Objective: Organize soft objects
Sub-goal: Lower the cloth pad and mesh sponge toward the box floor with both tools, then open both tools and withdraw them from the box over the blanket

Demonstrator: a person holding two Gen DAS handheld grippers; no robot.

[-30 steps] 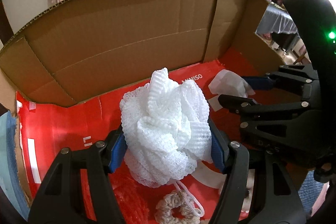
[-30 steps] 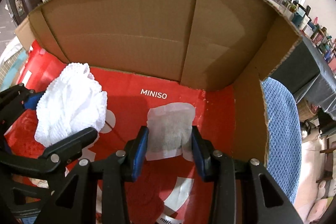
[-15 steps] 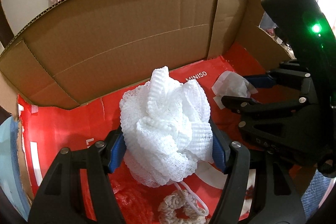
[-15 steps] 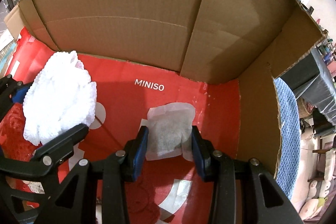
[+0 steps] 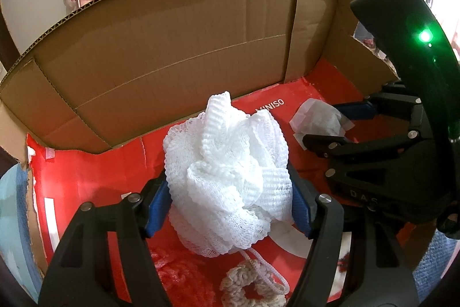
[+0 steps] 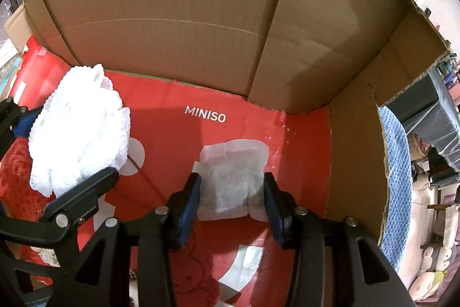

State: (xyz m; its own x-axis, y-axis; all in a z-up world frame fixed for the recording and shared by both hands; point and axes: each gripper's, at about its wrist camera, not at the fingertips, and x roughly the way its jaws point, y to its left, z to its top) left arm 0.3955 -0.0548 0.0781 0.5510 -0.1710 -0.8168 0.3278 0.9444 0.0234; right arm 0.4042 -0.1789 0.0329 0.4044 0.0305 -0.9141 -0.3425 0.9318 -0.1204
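White mesh pouf (image 5: 230,177) squeezed between left gripper (image 5: 228,212) pads, inside cardboard box (image 5: 172,48) over red liner; cord dangles onto crochet scrunchie (image 5: 250,284), could snag and drag it

Flat white pad (image 6: 234,183) clamped in right gripper (image 6: 231,203), low near box floor; thin, may slip

Grippers close, risk collision

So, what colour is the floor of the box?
Red, with white MINISO lettering on the box floor; the right wrist view shows it best.
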